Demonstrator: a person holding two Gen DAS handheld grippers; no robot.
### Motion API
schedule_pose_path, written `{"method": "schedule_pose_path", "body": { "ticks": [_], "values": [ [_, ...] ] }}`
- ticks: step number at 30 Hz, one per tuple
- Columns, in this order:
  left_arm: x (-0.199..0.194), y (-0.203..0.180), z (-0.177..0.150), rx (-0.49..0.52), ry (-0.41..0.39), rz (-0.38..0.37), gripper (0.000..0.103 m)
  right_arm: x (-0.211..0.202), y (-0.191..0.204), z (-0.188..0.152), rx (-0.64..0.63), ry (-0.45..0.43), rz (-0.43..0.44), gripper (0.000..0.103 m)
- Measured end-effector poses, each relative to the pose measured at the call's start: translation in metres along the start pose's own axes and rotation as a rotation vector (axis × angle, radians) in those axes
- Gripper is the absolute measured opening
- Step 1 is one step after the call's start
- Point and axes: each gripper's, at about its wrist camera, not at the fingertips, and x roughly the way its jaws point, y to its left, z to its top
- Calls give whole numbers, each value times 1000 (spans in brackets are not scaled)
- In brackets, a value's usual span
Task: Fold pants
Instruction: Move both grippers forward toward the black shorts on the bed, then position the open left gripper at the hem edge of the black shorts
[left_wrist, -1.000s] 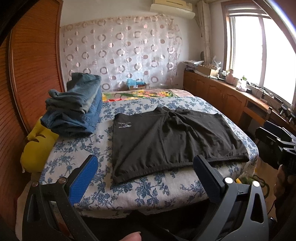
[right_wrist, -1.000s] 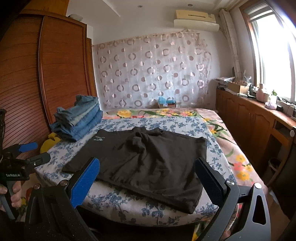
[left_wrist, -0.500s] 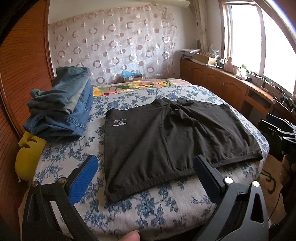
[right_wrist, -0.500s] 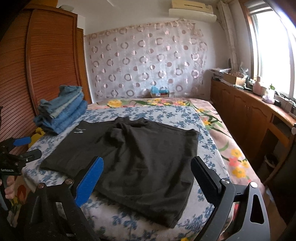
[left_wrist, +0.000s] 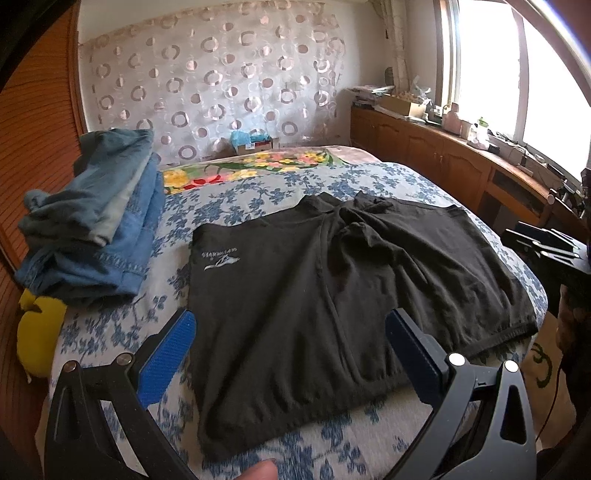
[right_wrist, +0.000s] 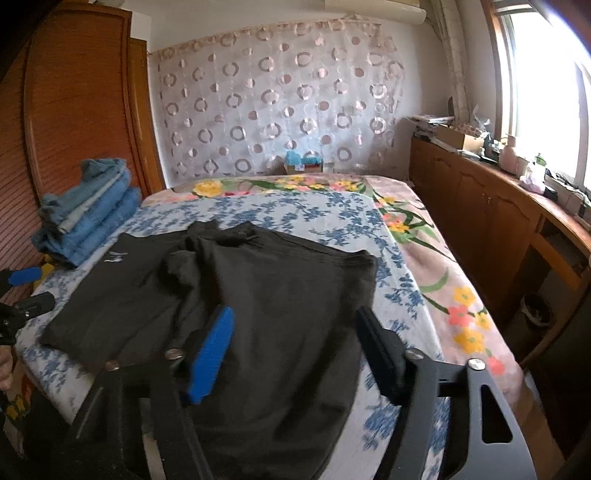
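Note:
Black pants lie spread flat on the bed, with a small white logo near the left corner and a bunched crease toward the far middle. My left gripper hovers over their near left part, open, with nothing between its blue pads. In the right wrist view the pants fill the near bed. My right gripper hangs above their right half, its jaws closing and pressing on no cloth. Each gripper also shows at the other view's edge: the right gripper and the left gripper.
A stack of folded blue jeans sits on the floral bed cover at the left, beside a wooden wardrobe. A yellow plush lies below it. Wooden cabinets run under the window on the right.
Both grippers have come forward and lower over the pants, which now look larger. The right gripper's jaws have narrowed a good deal; the left jaws stay wide.

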Motion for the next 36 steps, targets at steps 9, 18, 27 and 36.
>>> {"method": "schedule_pose_path", "body": {
  "ticks": [9,18,27,36],
  "values": [
    [35,1,19,17,27,-28,103,25,-22,28,9,76,-33,51],
    [70,7,15,8,116,-51,103,59,-39,50,64,222,-14,37],
    [90,7,9,19,187,-47,103,57,-37,64,79,284,41,32],
    [96,8,8,15,217,-46,103,43,-51,76,62,225,-38,5]
  ]
}}
